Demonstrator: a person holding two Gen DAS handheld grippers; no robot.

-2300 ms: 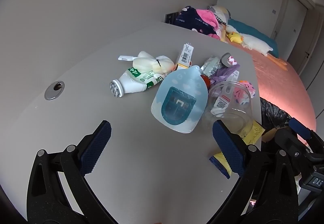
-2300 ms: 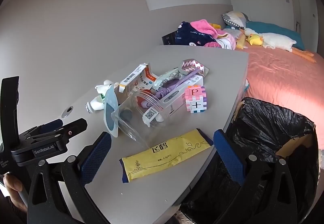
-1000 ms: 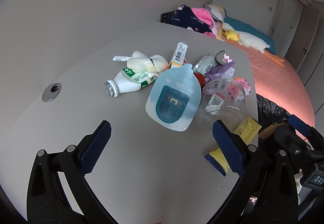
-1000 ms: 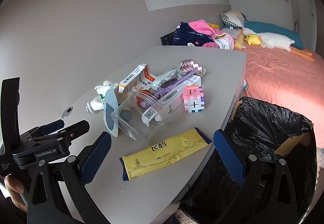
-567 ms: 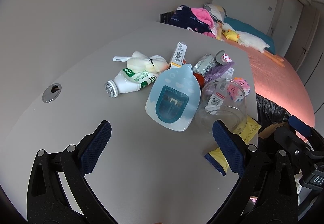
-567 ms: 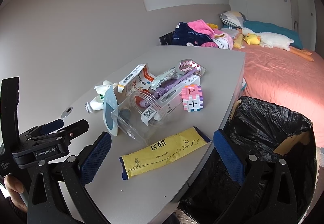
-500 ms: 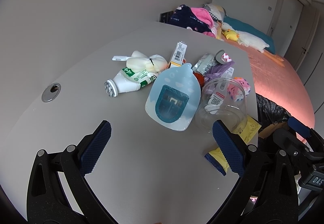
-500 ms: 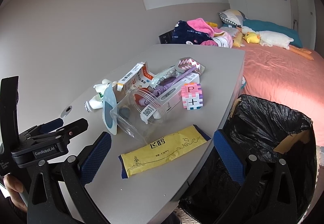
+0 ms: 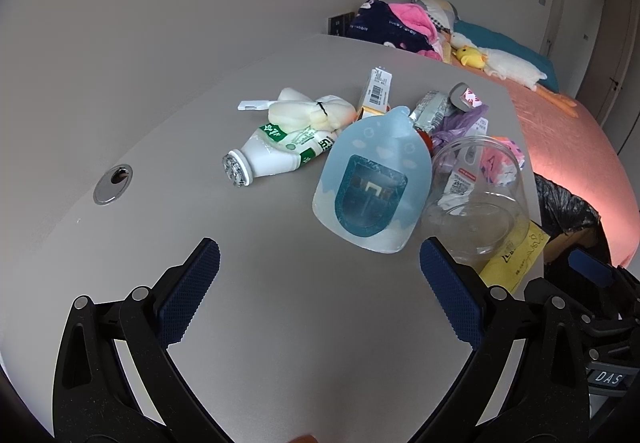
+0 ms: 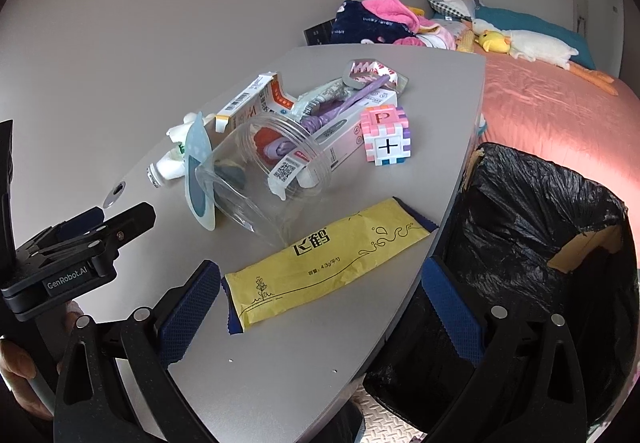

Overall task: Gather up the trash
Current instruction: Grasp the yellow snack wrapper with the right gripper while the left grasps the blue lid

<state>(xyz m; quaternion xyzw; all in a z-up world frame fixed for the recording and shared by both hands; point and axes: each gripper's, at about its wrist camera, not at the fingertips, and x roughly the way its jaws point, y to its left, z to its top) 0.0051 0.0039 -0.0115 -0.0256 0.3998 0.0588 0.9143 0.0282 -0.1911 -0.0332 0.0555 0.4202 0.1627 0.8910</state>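
The trash sits in a loose heap on my grey table (image 10: 280, 363). Nearest me is a yellow packet (image 10: 328, 267) lying flat close to the table's edge, with a clear plastic jar (image 10: 264, 173) on its side just behind it, touching a pale blue pouch (image 9: 374, 183) that leans against the jar. Farther back lie a white bottle (image 9: 276, 157) on its side, a torn carton (image 10: 256, 103), a purple wrapper (image 10: 340, 109) and a pink block cube (image 10: 386, 141). A bin lined with a black bag (image 10: 540, 243) stands just beside the table, to my right.

My right gripper (image 10: 320, 291) hovers low over the near end of the table, its blue pads spread wide on either side of the yellow packet, holding nothing. My left gripper (image 9: 316, 275) is held above bare tabletop short of the blue pouch, likewise spread wide and empty, angled toward the heap. In the right wrist view the left tool sits off to the left, with my hand (image 10: 20, 371) gripping its handle.
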